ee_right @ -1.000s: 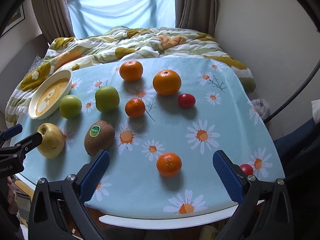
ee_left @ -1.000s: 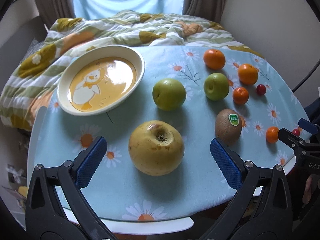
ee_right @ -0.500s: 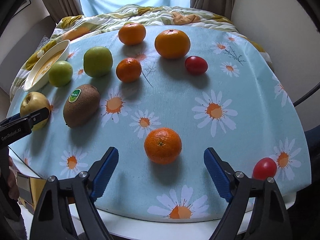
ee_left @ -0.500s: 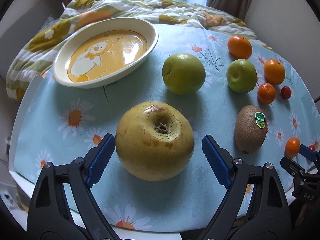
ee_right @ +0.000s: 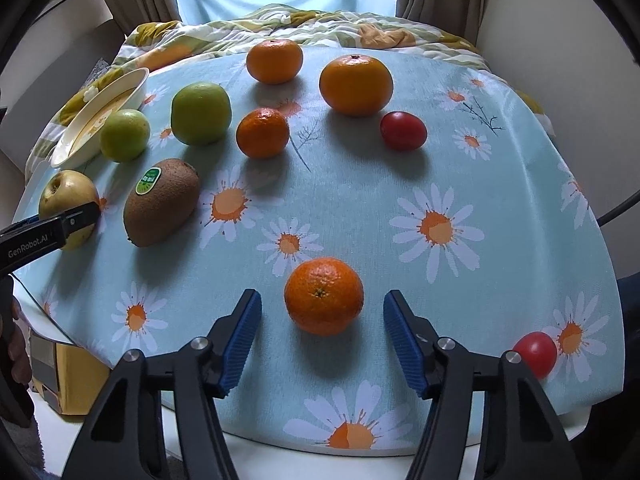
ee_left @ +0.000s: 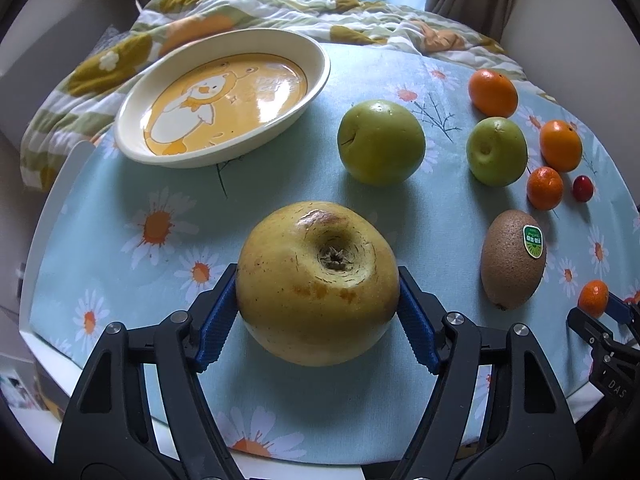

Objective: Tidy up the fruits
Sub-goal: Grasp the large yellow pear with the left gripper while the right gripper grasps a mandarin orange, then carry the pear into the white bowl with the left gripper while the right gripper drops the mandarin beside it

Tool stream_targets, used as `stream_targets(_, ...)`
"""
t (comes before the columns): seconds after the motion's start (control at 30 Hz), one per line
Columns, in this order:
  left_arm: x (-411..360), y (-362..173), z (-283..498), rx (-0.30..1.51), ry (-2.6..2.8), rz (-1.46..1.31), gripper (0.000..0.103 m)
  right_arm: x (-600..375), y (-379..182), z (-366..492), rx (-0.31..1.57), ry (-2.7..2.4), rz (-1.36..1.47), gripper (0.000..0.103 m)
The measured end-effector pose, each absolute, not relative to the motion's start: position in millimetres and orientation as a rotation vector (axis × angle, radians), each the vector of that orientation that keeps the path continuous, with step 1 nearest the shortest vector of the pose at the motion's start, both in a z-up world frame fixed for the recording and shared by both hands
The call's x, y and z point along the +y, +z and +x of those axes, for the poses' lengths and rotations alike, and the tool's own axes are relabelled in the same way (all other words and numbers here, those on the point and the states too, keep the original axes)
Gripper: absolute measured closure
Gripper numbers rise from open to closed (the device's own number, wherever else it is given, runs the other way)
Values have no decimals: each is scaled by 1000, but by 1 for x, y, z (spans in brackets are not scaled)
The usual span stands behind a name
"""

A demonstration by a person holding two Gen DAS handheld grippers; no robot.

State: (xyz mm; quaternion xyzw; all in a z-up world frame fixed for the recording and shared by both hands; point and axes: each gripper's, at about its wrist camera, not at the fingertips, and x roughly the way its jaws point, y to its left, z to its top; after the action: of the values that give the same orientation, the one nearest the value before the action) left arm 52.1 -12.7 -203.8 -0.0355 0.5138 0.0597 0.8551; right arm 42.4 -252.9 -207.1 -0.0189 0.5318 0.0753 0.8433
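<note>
Clamping yellow apple point(ee_left: 316, 284) in left tongs point(ee_left: 318, 316), right tongs point(ee_right: 322, 336) spread around mandarin point(ee_right: 323, 295), "GenRobot.AI" lettering.

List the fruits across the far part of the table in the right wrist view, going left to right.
Small green apple → larger green apple → small mandarin → orange → big orange → red tomato.

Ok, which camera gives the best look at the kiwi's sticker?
The right wrist view: the kiwi lies near, and its green sticker faces the lens. The left wrist view shows the kiwi with the sticker too, but out near the distorted fisheye edge.
</note>
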Motion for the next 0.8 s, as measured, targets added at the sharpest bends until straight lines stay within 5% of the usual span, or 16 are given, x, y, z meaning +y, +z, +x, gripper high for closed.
stream_targets(0.17,-9,-203,46,1082,137,-82,23,-250,-205,46,1116,171,-69,69)
stream_targets(0.8,-3,-133,26,967,178,-128,23,-234,-145,57,1004,308,-99,70)
